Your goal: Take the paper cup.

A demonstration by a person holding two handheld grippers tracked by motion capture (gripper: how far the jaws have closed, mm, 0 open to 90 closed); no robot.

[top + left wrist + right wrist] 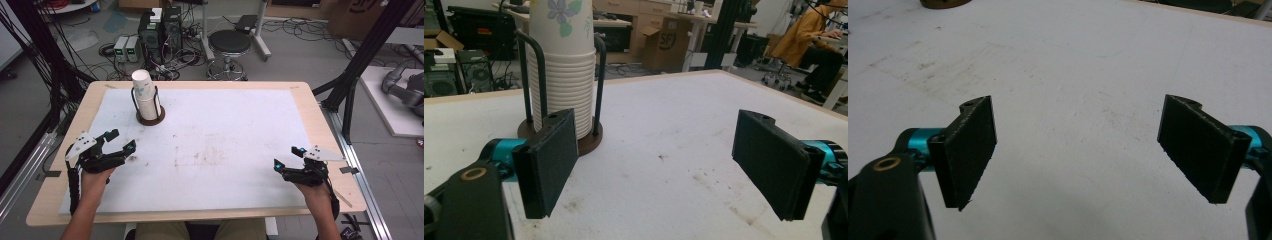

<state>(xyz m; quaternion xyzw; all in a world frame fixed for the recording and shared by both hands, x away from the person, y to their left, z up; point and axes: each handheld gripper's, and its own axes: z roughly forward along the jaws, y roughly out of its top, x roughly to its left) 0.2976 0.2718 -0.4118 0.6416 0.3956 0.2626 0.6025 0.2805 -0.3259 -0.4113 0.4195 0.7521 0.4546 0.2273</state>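
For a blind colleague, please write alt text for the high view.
A stack of paper cups stands in a wire holder on a white table. Nearer, the left gripper and right gripper are open, holding nothing.

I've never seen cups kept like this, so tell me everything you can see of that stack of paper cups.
The stack of paper cups stands upright at the table's far left, mouths down. The cups are white with ribbed rolled rims nested closely, and the top one bears a blue flower print. It sits in a holder of thin black upright rods on a round dark brown base. Nothing else touches it.
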